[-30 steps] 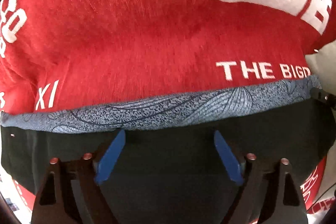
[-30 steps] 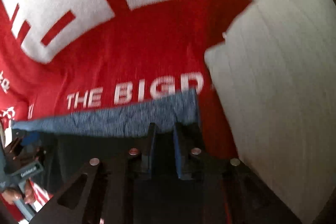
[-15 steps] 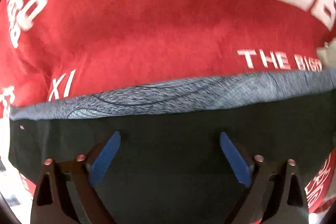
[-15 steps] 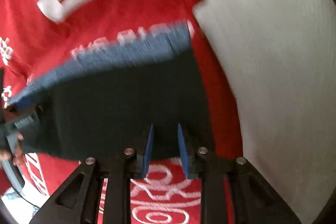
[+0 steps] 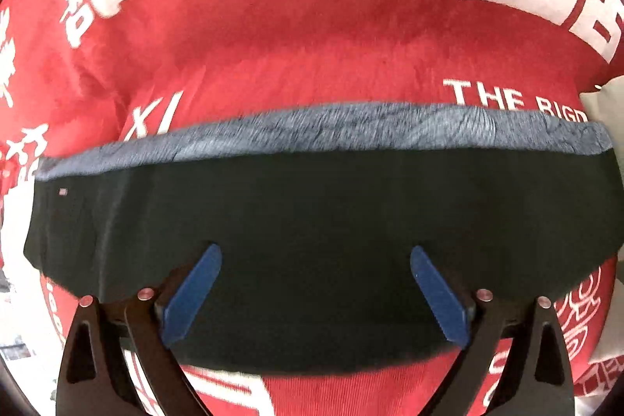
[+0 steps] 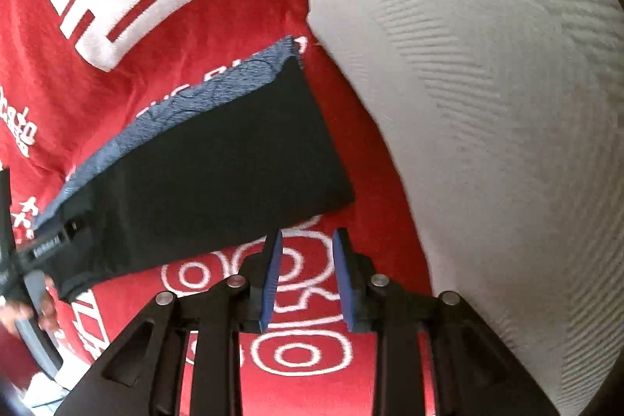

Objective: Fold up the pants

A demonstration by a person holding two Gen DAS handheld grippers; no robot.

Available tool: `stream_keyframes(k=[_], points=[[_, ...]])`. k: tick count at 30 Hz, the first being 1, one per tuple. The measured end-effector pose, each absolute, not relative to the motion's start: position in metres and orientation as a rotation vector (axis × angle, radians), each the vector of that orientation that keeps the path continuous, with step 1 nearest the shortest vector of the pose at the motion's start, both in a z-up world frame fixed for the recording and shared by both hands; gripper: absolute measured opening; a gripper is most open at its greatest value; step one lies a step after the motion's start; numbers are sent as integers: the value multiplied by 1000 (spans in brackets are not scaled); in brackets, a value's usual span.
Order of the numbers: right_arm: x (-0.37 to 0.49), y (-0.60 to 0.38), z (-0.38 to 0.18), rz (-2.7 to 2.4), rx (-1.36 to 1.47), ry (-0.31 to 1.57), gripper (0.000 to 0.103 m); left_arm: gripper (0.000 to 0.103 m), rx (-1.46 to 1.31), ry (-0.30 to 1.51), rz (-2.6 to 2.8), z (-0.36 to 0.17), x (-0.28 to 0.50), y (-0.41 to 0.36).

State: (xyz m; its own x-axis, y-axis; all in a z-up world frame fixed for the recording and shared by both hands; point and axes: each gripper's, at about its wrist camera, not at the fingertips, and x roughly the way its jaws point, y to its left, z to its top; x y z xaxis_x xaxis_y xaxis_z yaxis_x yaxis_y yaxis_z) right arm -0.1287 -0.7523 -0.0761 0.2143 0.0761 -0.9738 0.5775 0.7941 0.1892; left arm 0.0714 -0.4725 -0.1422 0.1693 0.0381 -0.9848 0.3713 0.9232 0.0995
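Pants: the pants point(image 5: 323, 236) lay flat as a folded dark rectangle on the red blanket point(image 5: 296, 26), clear of both grippers.
Pants, far edge: a blue-grey patterned band point(image 5: 323, 127) ran the whole length of the far long side, showing past the black cloth.
Pants, right wrist view: the same rectangle point(image 6: 218, 162) slanted from lower left to upper right, its right short end near the white pillow point(image 6: 487, 104) but apart from it, with a strip of red between.
Left gripper: the left gripper point(image 5: 314, 260) pointed down over the near half of the pants, its blue fingers point(image 5: 195, 287) spread wide.
Left gripper, hold: nothing was between the fingers; the black cloth lay flat beneath them and was not pinched.
Right gripper: the right gripper point(image 6: 308, 244) hung just off the near long edge of the pants, over white ring-shaped print on the blanket.
Right gripper, fingers: the blue fingers point(image 6: 273, 279) stood a narrow gap apart and were opening, with only the blanket seen between them.
Blanket: red, with large white characters and the words "THE BIGD" partly covered by the patterned band.
Pillow: white, ribbed in texture, filling the right side of the right wrist view.
Left edge, right wrist view: a person's hand point(image 6: 23, 307) gripped a dark handle beside the left end of the pants.
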Motion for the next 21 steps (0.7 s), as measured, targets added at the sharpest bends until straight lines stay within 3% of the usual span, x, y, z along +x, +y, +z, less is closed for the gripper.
stream_keyframes(k=[5, 11, 21], points=[[-131, -731, -75, -333, 600, 1344, 41, 99, 338, 1409, -219, -136, 51, -456], [-126, -704, -78, -295, 578, 1370, 44, 99, 310, 1377, -192, -130, 48, -422], [-75, -614, -84, -222, 534, 1300, 47, 99, 345, 1251, -138, -155, 137, -358]])
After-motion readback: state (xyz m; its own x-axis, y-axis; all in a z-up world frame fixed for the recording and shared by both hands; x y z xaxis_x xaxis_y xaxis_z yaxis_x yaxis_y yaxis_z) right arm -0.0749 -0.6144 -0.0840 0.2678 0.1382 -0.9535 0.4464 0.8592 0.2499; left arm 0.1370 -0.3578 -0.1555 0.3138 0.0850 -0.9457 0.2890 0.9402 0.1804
